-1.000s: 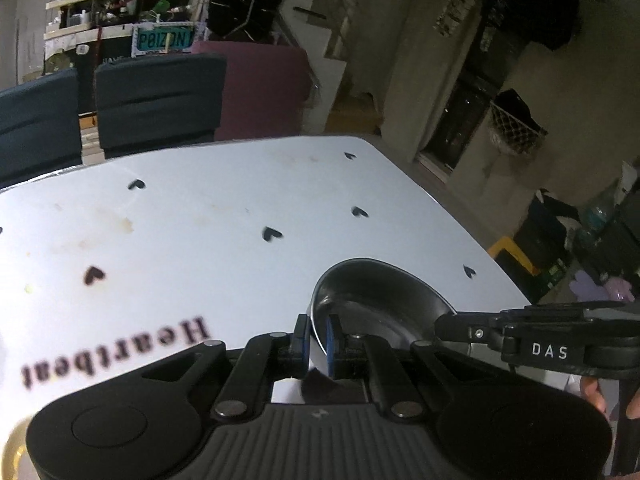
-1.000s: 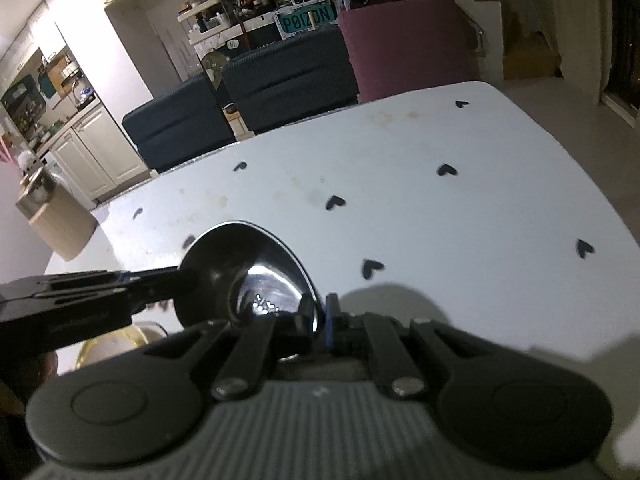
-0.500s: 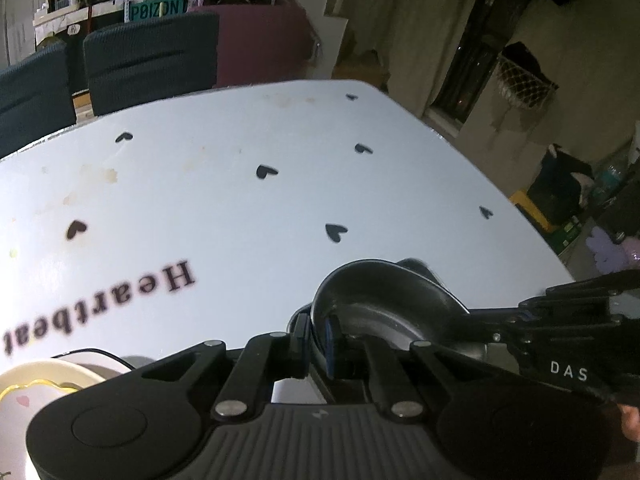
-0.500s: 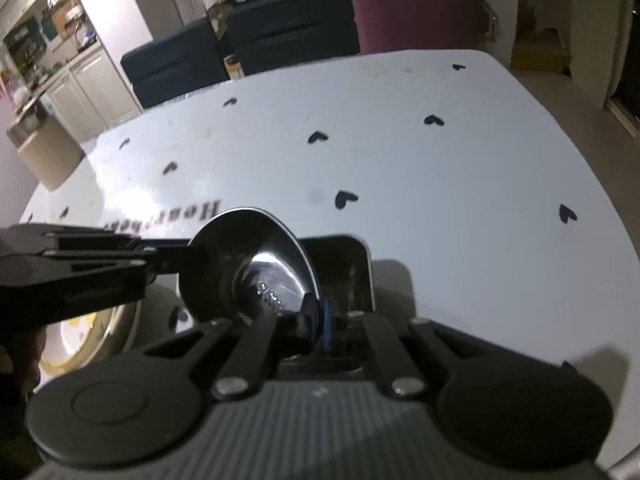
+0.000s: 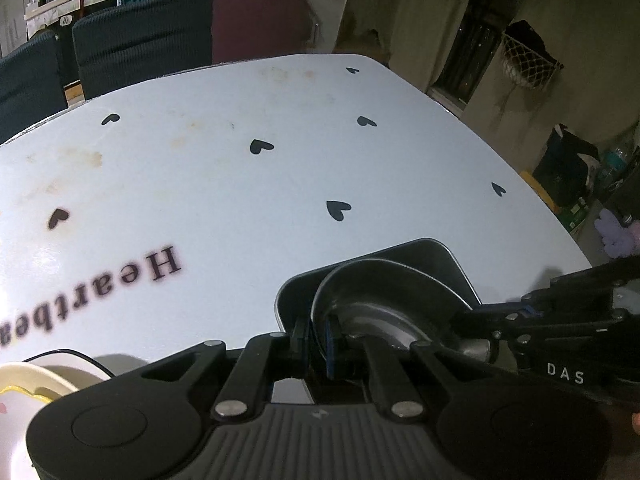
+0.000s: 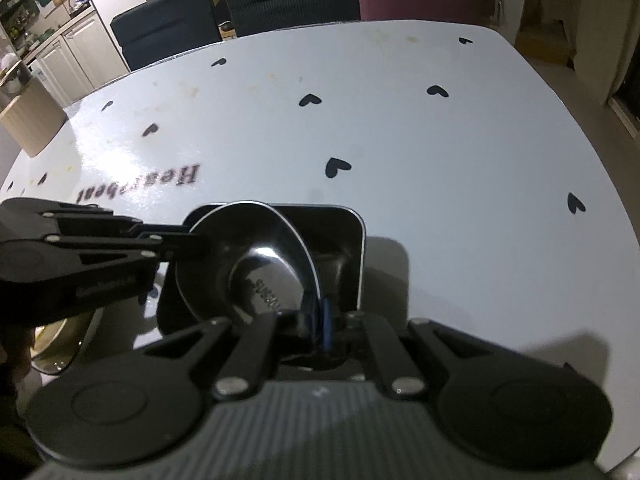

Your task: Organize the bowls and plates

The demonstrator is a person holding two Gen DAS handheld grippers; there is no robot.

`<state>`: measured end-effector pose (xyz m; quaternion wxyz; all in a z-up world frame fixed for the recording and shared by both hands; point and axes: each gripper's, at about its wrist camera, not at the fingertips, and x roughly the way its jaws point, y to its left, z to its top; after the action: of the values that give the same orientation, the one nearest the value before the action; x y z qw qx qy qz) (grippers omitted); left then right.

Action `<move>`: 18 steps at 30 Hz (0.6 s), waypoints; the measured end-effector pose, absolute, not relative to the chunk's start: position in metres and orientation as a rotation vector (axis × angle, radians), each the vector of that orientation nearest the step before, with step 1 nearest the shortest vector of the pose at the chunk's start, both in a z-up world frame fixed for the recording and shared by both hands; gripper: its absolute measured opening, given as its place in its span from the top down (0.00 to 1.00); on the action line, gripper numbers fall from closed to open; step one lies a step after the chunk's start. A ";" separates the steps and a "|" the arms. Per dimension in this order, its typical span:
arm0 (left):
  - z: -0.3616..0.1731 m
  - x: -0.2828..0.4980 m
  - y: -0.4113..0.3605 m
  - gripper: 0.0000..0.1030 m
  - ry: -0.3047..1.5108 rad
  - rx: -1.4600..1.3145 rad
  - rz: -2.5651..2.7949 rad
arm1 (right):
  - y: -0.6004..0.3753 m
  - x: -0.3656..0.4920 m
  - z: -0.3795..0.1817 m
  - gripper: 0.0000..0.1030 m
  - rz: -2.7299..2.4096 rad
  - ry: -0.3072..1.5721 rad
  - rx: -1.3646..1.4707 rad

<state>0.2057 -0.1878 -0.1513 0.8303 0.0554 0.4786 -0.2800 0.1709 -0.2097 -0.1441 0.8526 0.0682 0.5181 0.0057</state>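
Bowl (image 5: 384, 300): round, steel, held tilted between both tools, over a square black dish (image 5: 440, 256) that sits on the worktop (image 5: 240, 184). Whether bowl and dish touch cannot be told.

Worktop: white, printed with black hearts and the word "Heartbeat"; it extends ahead of both tools. Dark chairs (image 5: 140, 44) stand at its far edge.

Dish: directly ahead of the tool tips, under the bowl. Its far wall and corners show beyond the bowl rim.

Plate (image 5: 24, 384): pale, with a yellow scalloped edge, on the worktop to the left of the left tool.

Left tool (image 5: 319, 334): jaws narrow, clamped on the near rim of the bowl, rim between the blue pads.

Right tool (image 6: 320, 322): jaws narrow, clamped on the opposite rim of the bowl. In the left wrist view it enters from the right, marked "DAS".
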 end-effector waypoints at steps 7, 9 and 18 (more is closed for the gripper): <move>-0.154 0.208 -0.187 0.93 1.017 0.108 -0.587 | -0.207 0.175 -0.151 0.95 0.020 1.099 0.124; -0.154 0.208 -0.187 0.92 1.015 0.105 -0.590 | -0.205 0.175 -0.152 0.94 0.021 1.101 0.112; -0.139 0.205 -0.182 0.74 0.982 0.083 -0.607 | -0.188 0.176 -0.149 0.66 0.078 1.099 0.079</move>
<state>0.2049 -0.1817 -0.1389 0.8372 0.0390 0.4641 -0.2868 0.1758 -0.1880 -0.1488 0.8512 0.0377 0.5222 0.0371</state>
